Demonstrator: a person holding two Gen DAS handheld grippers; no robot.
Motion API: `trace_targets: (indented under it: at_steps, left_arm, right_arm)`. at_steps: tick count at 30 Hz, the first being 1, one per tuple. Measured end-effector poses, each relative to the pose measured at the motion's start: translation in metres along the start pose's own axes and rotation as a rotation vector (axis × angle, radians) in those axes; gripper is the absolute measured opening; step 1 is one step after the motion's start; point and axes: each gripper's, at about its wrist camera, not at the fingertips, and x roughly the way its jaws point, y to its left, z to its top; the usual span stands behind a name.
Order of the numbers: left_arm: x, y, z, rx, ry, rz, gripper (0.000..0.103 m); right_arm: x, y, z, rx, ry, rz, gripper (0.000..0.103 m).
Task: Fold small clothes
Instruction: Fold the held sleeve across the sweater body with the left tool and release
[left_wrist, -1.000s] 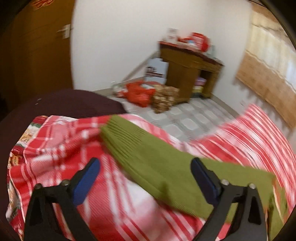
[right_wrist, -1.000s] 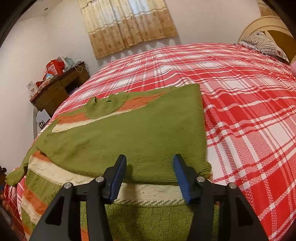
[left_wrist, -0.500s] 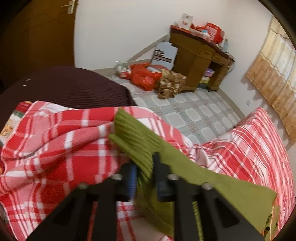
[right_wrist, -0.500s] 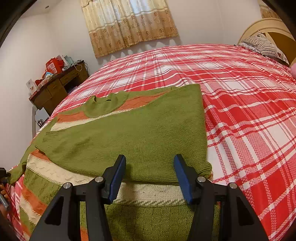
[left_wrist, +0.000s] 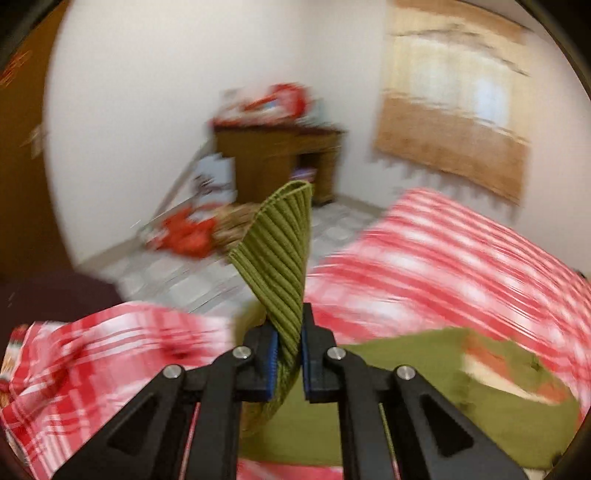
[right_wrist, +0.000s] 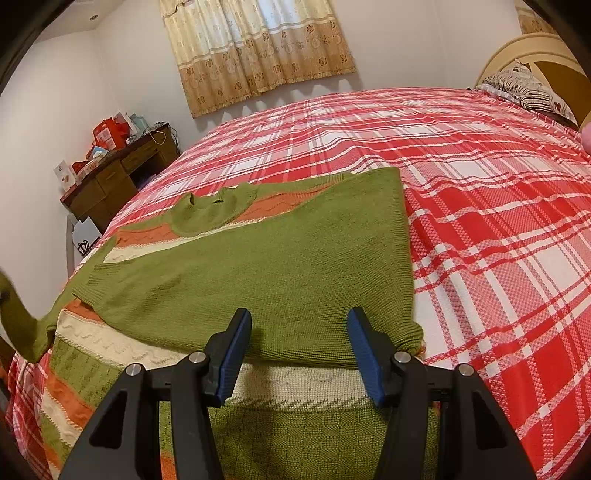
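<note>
Your plaid bed cover (right_wrist: 480, 192) fills the right wrist view, and the green striped sweater (right_wrist: 280, 266) lies flat across its lower left, one sleeve already folded over the body in a broad green panel, the neck toward the upper left. The other sleeve (left_wrist: 284, 251) is off the bed: your left gripper (left_wrist: 288, 363) is clamped on its ribbed cuff at frame centre, so this second sleeve fold looks under way, with the body folds left. Your right gripper (right_wrist: 299, 350) hovers half-open and empty at bottom centre, over the sweater's lower part.
</note>
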Motion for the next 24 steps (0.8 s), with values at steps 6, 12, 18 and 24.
trace_targets:
  at_steps: [6,12,18,24]
  left_arm:
    - [-0.030,-0.118,-0.042,0.214,0.018,-0.202,0.010]
    - [-0.032,-0.183,-0.096,0.365,0.097,-0.272,0.010]
    - [-0.012,-0.186,-0.113,0.389,0.230,-0.253,0.017]
    - [-0.029,-0.168,-0.107,0.395,0.199,-0.254,0.076]
  right_arm:
    - [-0.001,-0.003,-0.001,0.012,-0.006,0.016,0.056]
    - [-0.001,-0.006,-0.001,0.026,-0.012,0.035,0.056]
    - [-0.001,-0.008,0.000,0.033,-0.015,0.042,0.056]
    - [-0.001,-0.008,0.000,0.031,-0.013,0.038,0.056]
